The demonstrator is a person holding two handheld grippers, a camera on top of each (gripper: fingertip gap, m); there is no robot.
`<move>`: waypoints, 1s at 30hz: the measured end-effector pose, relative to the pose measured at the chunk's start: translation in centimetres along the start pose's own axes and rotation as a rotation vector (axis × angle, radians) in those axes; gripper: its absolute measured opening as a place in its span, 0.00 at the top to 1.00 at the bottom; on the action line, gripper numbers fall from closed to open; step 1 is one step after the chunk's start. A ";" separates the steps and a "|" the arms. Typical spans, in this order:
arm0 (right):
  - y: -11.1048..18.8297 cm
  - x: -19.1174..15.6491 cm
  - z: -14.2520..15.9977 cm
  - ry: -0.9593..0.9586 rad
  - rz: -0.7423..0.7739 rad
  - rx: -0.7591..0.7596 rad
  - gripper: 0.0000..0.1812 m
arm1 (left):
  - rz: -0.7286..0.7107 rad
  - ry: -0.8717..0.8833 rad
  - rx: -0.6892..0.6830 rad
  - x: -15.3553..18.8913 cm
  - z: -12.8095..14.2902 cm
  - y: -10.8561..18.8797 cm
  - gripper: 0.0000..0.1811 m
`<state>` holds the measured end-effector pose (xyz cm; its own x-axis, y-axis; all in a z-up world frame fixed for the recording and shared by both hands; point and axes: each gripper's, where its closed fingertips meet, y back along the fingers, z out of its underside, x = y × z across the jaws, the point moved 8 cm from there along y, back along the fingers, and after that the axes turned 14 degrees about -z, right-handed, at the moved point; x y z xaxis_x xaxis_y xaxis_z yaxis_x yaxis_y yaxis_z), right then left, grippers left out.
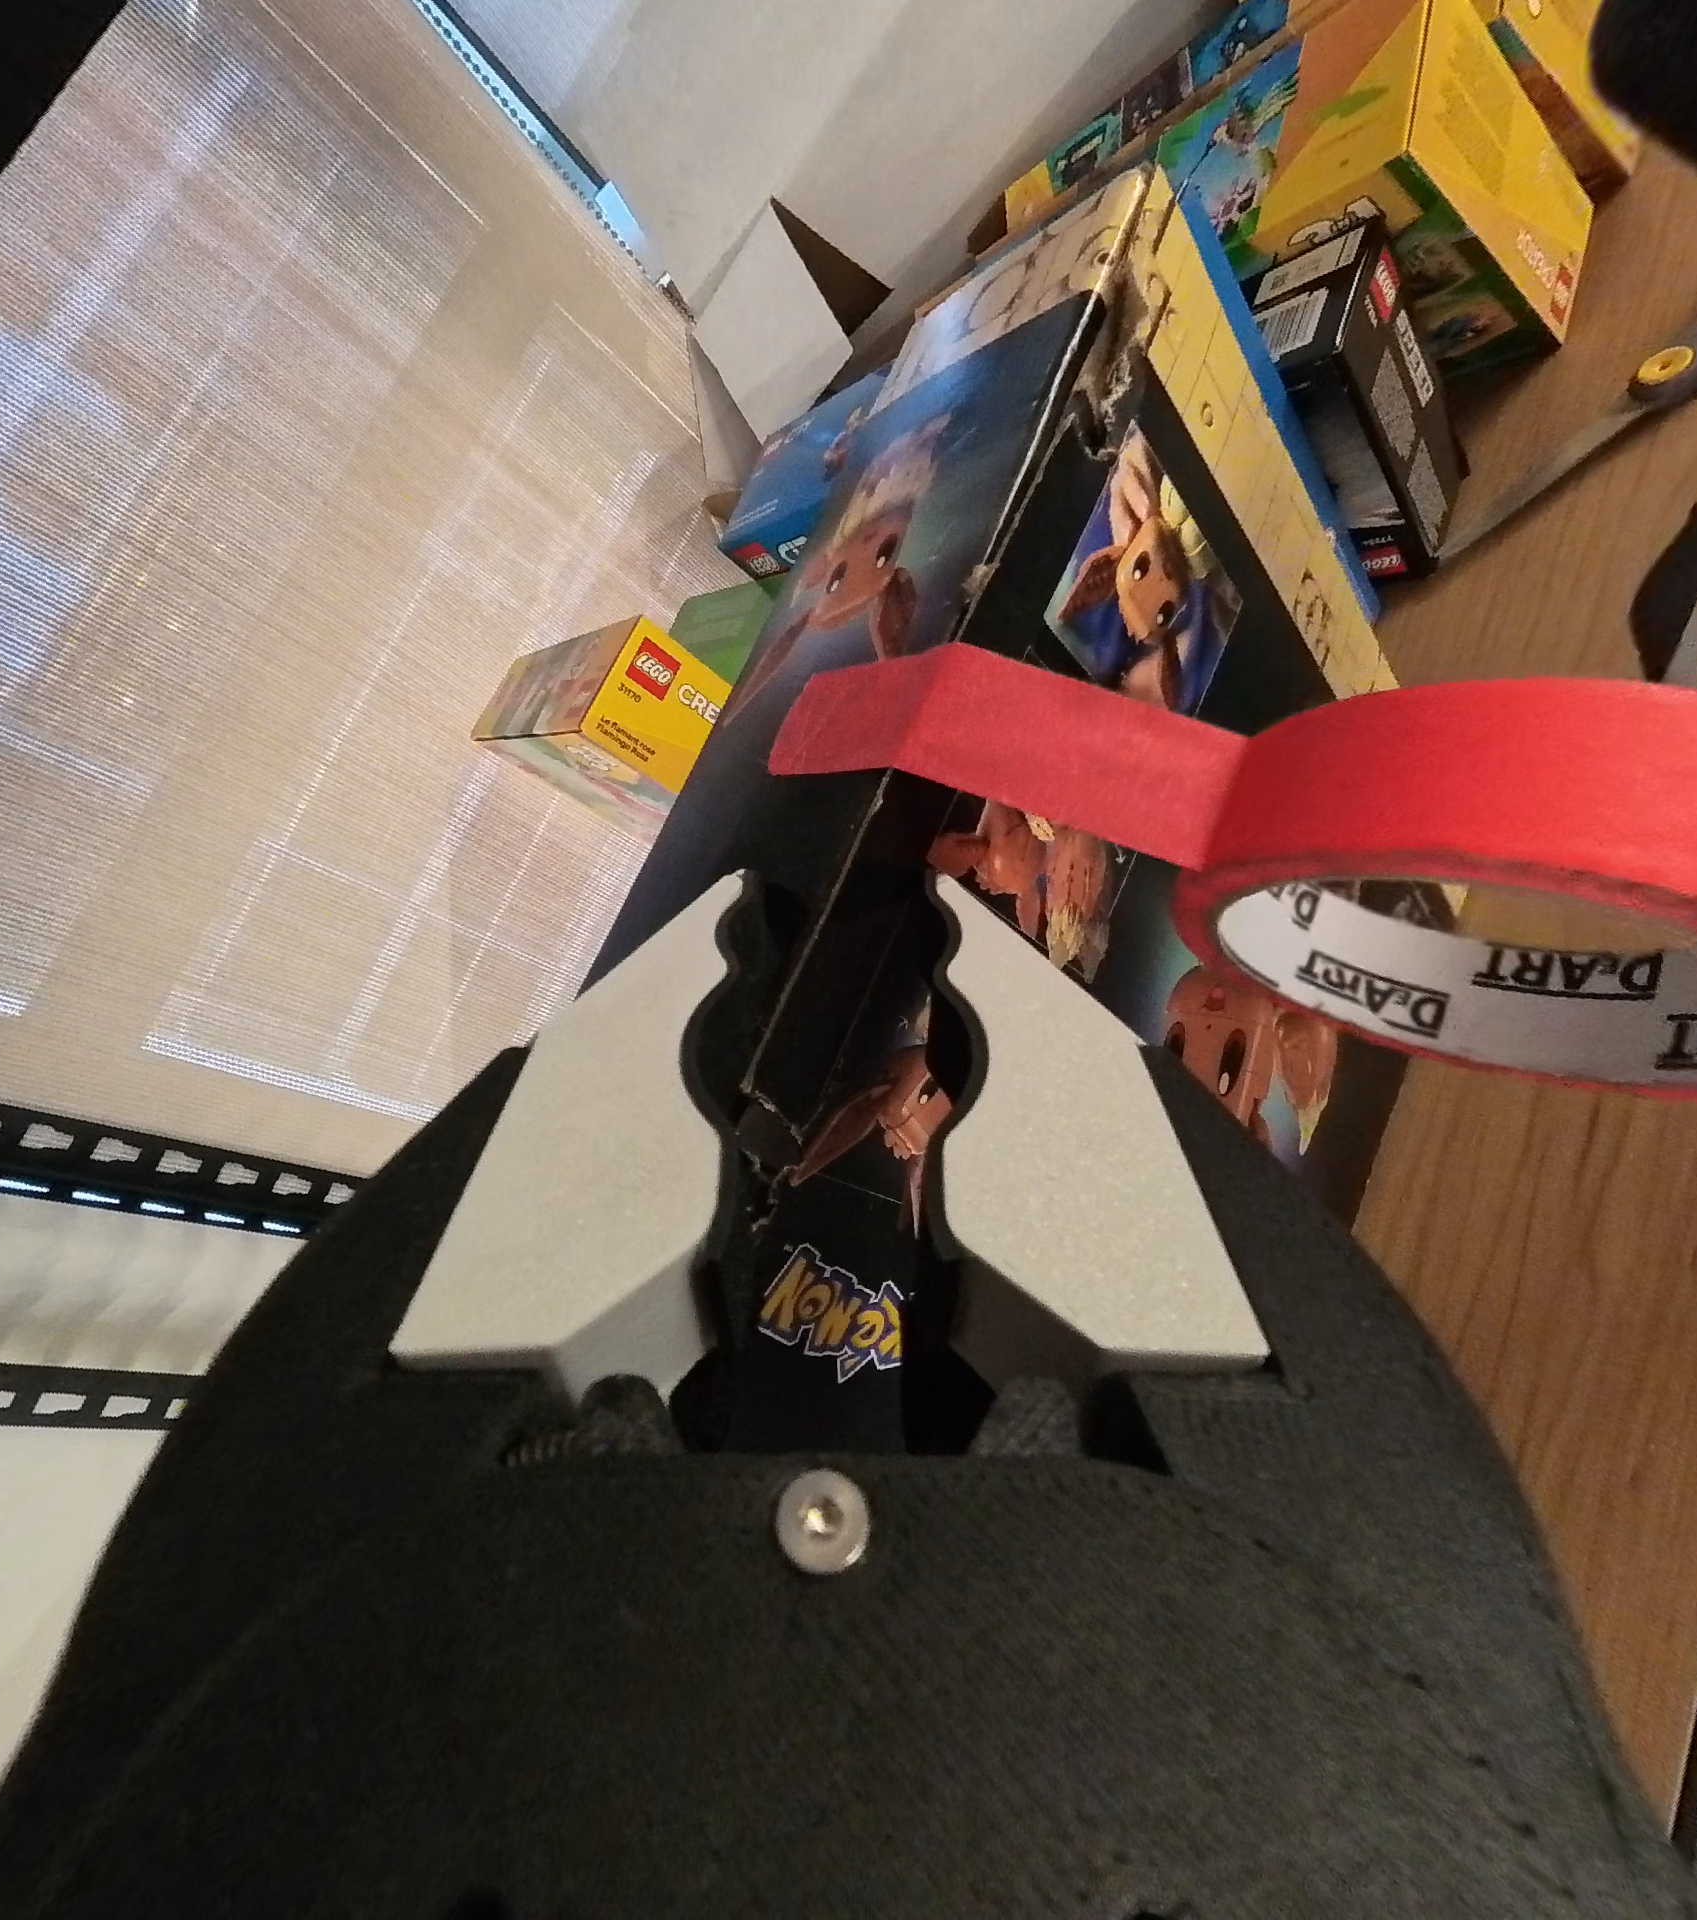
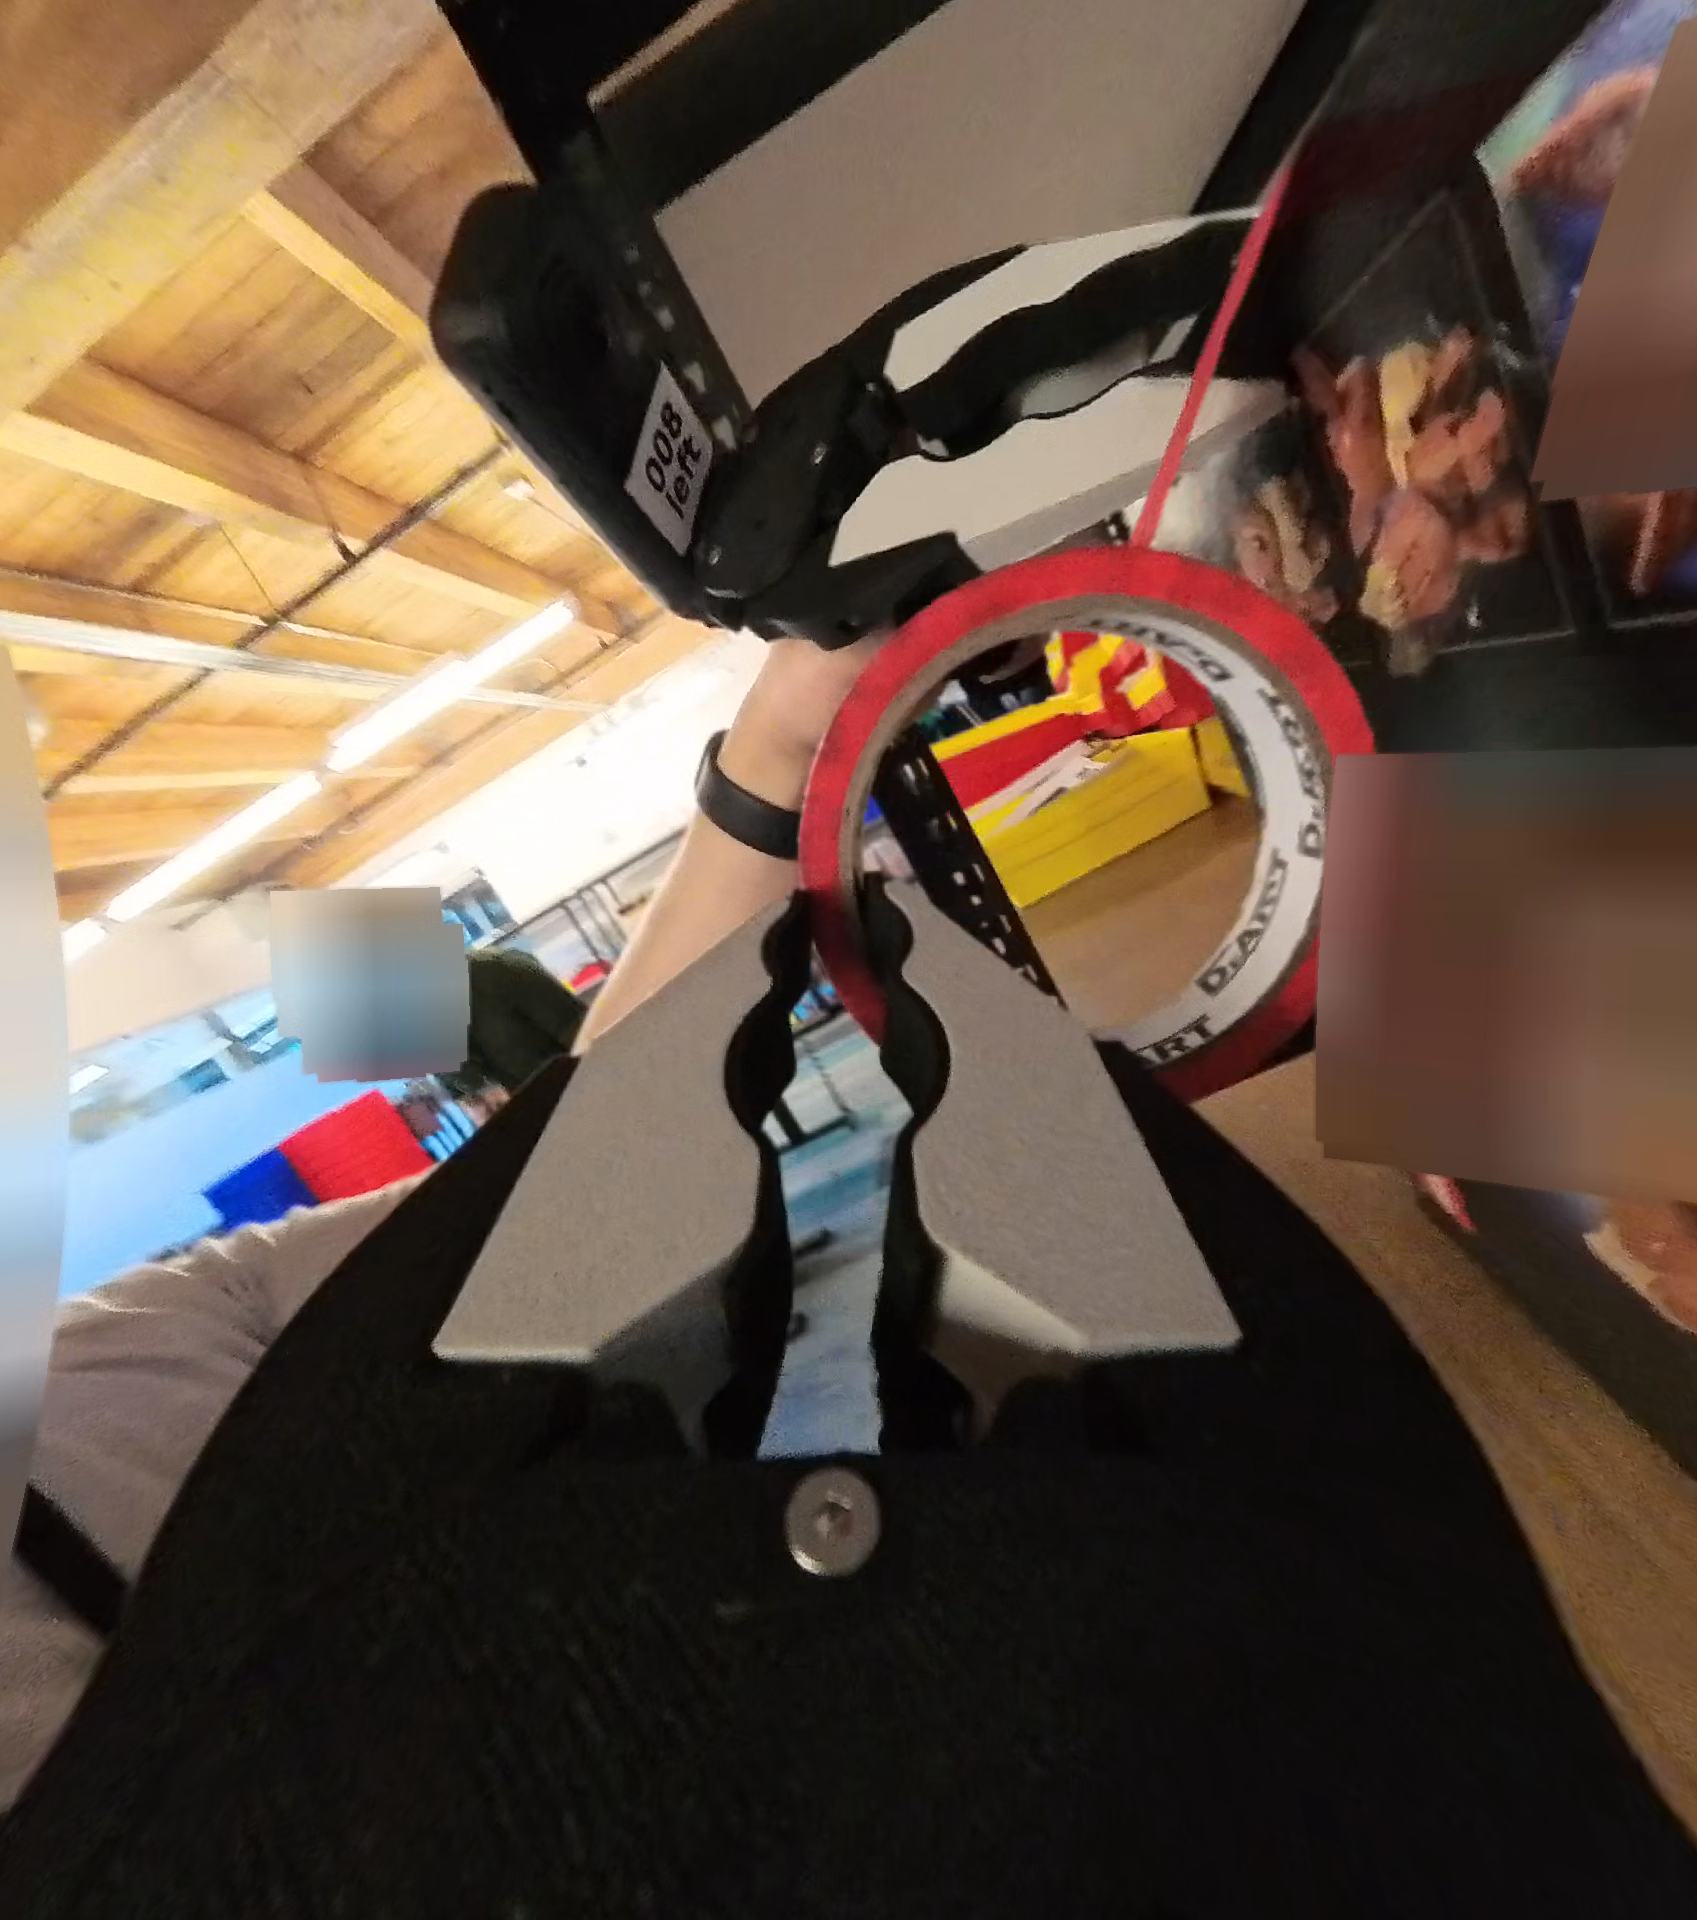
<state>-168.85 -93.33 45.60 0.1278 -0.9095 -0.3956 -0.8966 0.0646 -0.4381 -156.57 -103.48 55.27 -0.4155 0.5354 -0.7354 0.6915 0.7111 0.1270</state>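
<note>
My left gripper (image 1: 839, 894) is shut on the edge of a black toy box (image 1: 1020, 582) printed with brown creature figures, which stands tilted on the wooden table (image 1: 1550, 1351). A red tape roll (image 1: 1509, 769) hangs just right of the box. Its loose strip (image 1: 979, 717) runs across the box's edge, and the end folds over the far side. My right gripper (image 2: 836, 914) is shut on the wall of the tape roll (image 2: 1083, 571). The strip (image 2: 1208, 353) runs taut up to the box (image 2: 1426, 260). The left gripper (image 2: 1114, 312) also shows there, clamped on the box.
Several colourful toy boxes (image 1: 1446, 208) stand stacked behind the black box. A small yellow one (image 1: 636, 696) and a white open carton (image 1: 782, 301) are at its left. A grey tool with a yellow hub (image 1: 1665, 369) lies on the table at right. A hand with a black wristband (image 2: 750, 810) holds the left gripper. My hands' fingertips stand some 15 cm from each other.
</note>
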 end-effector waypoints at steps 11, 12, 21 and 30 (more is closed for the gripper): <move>0.7 2.4 1.4 -0.068 0.011 0.163 0.95 | -0.001 0.002 -0.005 0.0 0.0 -0.1 0.84; 0.7 2.3 1.3 -0.073 0.007 0.162 0.95 | -0.001 0.003 -0.005 0.0 -0.1 0.0 0.84; 3.3 1.0 0.6 0.063 0.163 0.124 0.86 | 0.003 0.006 0.003 -0.1 0.0 -0.3 0.84; 3.9 -3.1 -6.3 0.566 0.410 -0.111 0.85 | 0.010 -0.006 0.006 -0.3 0.0 -0.4 0.84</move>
<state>-175.45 -92.79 50.16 -0.4426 -0.8965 -0.0178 -0.8669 0.4329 -0.2471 -156.76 -103.94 55.41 -0.4049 0.5400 -0.7379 0.6995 0.7026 0.1304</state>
